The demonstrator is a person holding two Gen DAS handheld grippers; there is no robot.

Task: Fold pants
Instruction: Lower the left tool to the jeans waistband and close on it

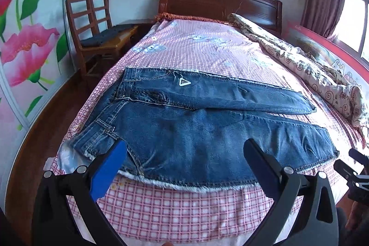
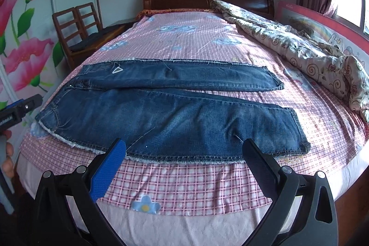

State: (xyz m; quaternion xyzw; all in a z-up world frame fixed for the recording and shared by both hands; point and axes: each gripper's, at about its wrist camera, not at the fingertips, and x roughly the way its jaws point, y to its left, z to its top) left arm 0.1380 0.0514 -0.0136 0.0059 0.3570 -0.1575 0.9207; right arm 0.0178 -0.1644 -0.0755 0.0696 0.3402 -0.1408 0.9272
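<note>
The pants (image 1: 196,121) lie flat across the bed (image 1: 184,206), legs spread apart and waist to the left, ready for folding, while the left gripper (image 1: 184,160) and right gripper (image 2: 184,158) hover at the near edge, jaws wide open and empty.

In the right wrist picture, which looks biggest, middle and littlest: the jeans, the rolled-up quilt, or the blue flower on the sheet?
1. Jeans, biggest.
2. Rolled-up quilt; it lies farther back, so it may really be larger.
3. Blue flower, littlest, even though it is nearest.
</note>
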